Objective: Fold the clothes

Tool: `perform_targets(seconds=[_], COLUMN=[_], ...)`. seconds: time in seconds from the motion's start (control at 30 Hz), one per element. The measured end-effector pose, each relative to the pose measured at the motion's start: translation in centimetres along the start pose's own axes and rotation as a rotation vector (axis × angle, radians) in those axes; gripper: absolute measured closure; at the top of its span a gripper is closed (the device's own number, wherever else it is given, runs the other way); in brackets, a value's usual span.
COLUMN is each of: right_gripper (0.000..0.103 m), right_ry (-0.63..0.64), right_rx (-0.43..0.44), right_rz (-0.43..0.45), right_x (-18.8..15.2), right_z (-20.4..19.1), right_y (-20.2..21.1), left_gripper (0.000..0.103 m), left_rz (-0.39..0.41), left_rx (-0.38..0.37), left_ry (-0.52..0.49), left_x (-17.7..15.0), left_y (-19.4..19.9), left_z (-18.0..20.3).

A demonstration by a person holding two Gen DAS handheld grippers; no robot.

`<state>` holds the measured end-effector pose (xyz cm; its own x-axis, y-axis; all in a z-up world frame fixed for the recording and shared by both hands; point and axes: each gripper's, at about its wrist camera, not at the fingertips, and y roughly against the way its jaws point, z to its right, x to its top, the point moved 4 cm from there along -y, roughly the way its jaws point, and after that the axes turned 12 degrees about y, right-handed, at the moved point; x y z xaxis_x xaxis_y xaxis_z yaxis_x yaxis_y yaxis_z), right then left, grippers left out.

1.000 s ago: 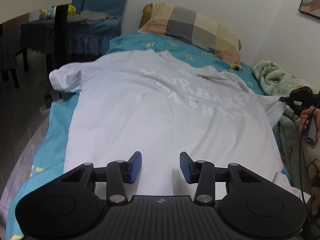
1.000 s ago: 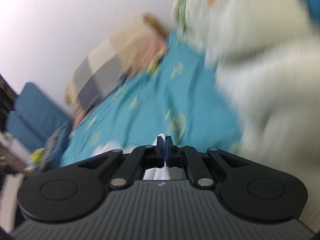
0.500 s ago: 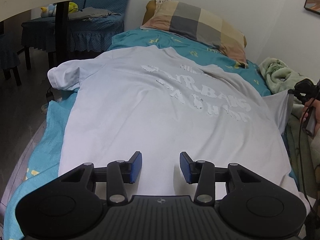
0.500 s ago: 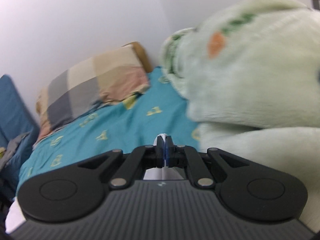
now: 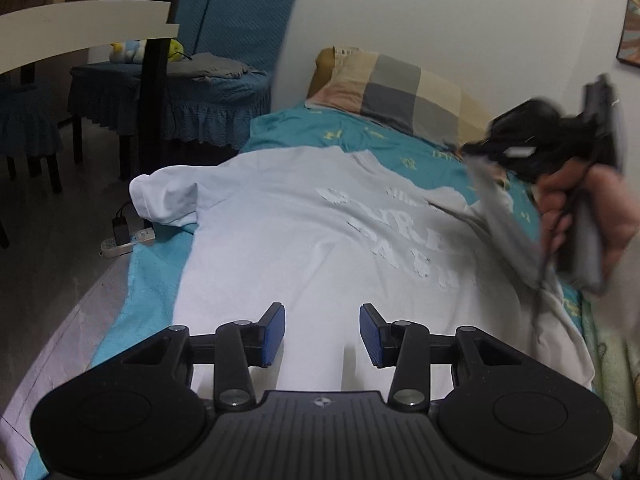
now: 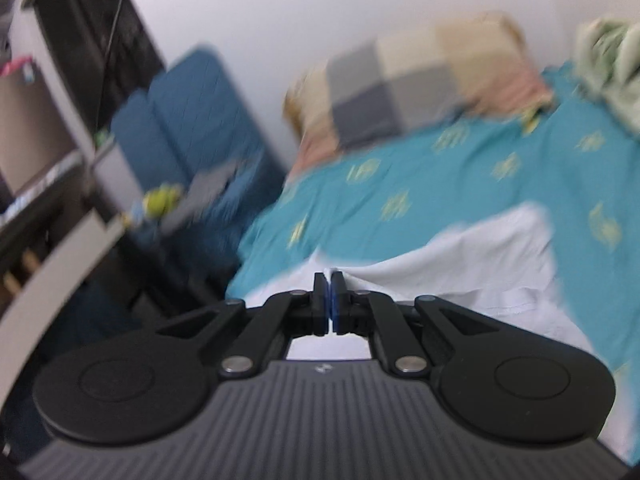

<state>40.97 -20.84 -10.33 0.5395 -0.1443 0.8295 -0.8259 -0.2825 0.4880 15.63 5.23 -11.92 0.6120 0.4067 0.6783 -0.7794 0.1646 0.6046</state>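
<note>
A white T-shirt (image 5: 312, 248) with white lettering lies spread on the teal bed sheet (image 5: 360, 136). My left gripper (image 5: 322, 334) hovers open over the shirt's near hem, nothing between its blue pads. In the left wrist view my right gripper (image 5: 472, 151), held by a hand (image 5: 592, 208), is raised above the shirt's right side with the right sleeve (image 5: 500, 216) hanging from it. In the right wrist view that gripper (image 6: 329, 302) is shut on a thin fold of the white shirt (image 6: 480, 264). The left sleeve (image 5: 164, 196) lies flat at the bed's left edge.
A checked pillow (image 5: 400, 88) lies at the head of the bed against the wall. A pale green blanket (image 5: 612, 360) is bunched along the right side. Blue-covered chairs (image 5: 192, 92) and a power strip (image 5: 124, 240) on the floor stand left of the bed.
My right gripper has swung up and leftwards over the shirt, dragging the right sleeve with it off the bed's right side. The left gripper has barely shifted and stays open.
</note>
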Motion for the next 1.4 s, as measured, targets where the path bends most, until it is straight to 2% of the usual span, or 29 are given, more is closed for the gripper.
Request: perform_targets(seconds=[0.13,0.27,0.3,0.33,0.4,0.5,0.63,0.8,0.87,1.1,1.3,1.4], right_gripper=[0.096,0.092,0.083,0.063,0.047,0.047,0.047,0.047,0.047,0.047,0.047,0.047], right_ry=[0.063,0.027,0.022,0.019,0.010,-0.040,-0.085,-0.151,-0.166,-0.123,-0.086,-0.097], right_rx=[-0.017,-0.005,0.003,0.012,0.016,0.002,-0.087,-0.130,-0.145,-0.203,-0.191,-0.201], right_rz=[-0.046,-0.102,-0.104,-0.103,-0.083,-0.064,-0.076,-0.090,-0.096,-0.118,-0.139,-0.099], right_x=[-3.2,-4.0,-3.9,-3.8,-3.4,-3.3,-4.5,-8.6,-10.1,-11.3,-12.1,-11.6], right_z=[-1.7,-0.8,-0.5,-0.1,0.5,1.9,3.0,3.3,3.6,5.3,5.8,6.2], right_y=[-1.9,-0.3,0.7,1.8,4.7,10.4,18.4,25.4,26.5,26.1,25.8,26.3], left_gripper=[0.059,0.059,0.058,0.058,0.057,0.055,0.053,0.051,0.051,0.050,0.049,0.049], left_rz=[-0.006,-0.047,-0.059,-0.070,-0.091,-0.107,-0.122,-0.128,-0.132,-0.162,-0.188,-0.188], left_rx=[-0.008,-0.043,-0.055,-0.067,-0.089,-0.114,-0.145,-0.159,-0.148,-0.132,-0.118,-0.108], left_ry=[0.035,0.077,0.087,0.095,0.107,0.110,0.113,0.060,0.014,-0.078,-0.119,-0.131], left_x=[0.3,0.2,0.2,0.1,-0.1,-0.3,-0.6,-1.4,-1.8,-2.7,-2.2,-1.7], left_y=[-0.3,-1.3,-1.5,-1.6,-1.8,-1.5,-0.9,0.6,0.9,0.8,-2.3,-4.5], left_z=[-1.1,-1.8,-1.8,-1.8,-1.9,-1.6,-1.0,0.5,1.5,6.0,10.0,12.1])
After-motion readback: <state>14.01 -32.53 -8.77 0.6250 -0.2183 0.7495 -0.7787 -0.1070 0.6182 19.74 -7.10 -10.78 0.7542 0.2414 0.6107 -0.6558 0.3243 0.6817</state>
